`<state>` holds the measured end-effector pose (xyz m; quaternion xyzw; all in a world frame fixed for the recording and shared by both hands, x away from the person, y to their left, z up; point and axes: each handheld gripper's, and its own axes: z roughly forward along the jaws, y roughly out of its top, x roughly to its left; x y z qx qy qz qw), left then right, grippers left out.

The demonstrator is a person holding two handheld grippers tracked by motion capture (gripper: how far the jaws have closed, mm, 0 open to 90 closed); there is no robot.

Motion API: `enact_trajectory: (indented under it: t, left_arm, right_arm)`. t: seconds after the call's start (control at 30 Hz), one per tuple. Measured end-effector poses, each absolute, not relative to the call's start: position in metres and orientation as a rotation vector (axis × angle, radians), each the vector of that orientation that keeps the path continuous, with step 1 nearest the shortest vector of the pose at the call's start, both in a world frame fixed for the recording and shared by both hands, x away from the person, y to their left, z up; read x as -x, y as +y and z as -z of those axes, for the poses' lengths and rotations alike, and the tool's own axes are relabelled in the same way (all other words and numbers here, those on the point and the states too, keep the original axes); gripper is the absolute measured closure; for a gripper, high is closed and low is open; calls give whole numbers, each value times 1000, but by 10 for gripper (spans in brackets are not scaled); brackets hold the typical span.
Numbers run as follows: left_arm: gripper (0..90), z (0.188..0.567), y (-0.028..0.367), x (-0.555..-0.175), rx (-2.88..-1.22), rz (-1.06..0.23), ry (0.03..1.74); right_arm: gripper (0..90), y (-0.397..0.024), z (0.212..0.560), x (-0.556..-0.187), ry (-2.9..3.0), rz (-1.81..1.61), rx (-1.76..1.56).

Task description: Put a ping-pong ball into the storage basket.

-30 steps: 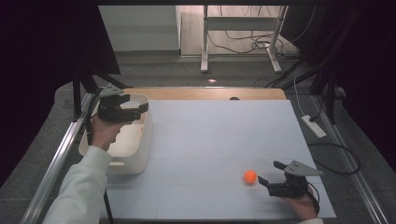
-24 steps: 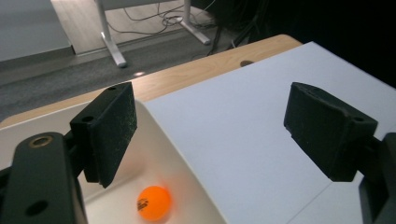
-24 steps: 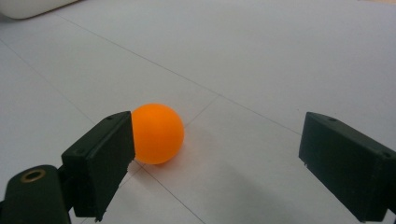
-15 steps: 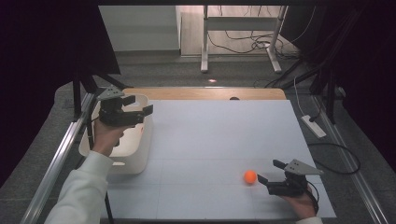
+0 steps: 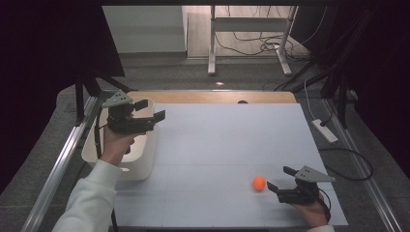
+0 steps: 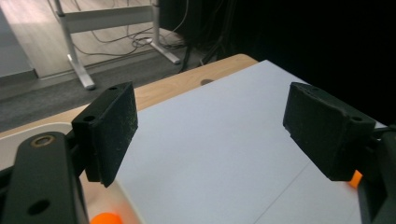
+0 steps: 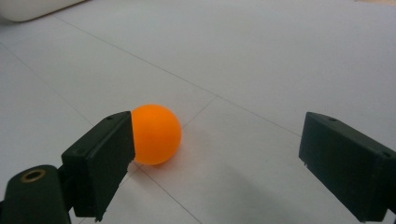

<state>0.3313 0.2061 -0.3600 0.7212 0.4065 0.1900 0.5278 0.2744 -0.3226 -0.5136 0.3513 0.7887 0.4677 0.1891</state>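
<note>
An orange ball (image 5: pixel 259 182) lies on the white table sheet near the front right. My right gripper (image 5: pixel 279 178) sits low just right of it, open. In the right gripper view the ball (image 7: pixel 155 134) rests against the tip of the left jaw, and the gripper (image 7: pixel 224 158) holds nothing. My left gripper (image 5: pixel 153 109) hovers open over the right rim of the white bin (image 5: pixel 145 159). Between its spread jaws the left gripper (image 6: pixel 210 126) has nothing. Below it, an orange ball (image 6: pixel 105 218) lies in the bin (image 6: pixel 28 133). The table's ball (image 6: pixel 356 178) peeks from behind the right jaw.
The white sheet (image 5: pixel 227 140) covers a wooden table whose bare edge (image 5: pixel 212 96) runs along the back. Metal rails (image 5: pixel 58 169) flank both sides. A desk frame with cables (image 5: pixel 251 43) stands on the floor behind. The bin's corner (image 7: pixel 32 7) shows far off.
My left gripper has drifted right and slightly forward, from over the bin's middle to its right rim. The right gripper and the ball on the table have stayed put.
</note>
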Motion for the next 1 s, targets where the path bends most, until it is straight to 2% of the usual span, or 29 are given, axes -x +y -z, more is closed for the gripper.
enact_trajectory:
  t: [1.0]
  left_arm:
    - [192,366,172,-328,-1783,-376,888]
  right_arm:
    - [103,-325,514,-274,2219,-1307,-983]
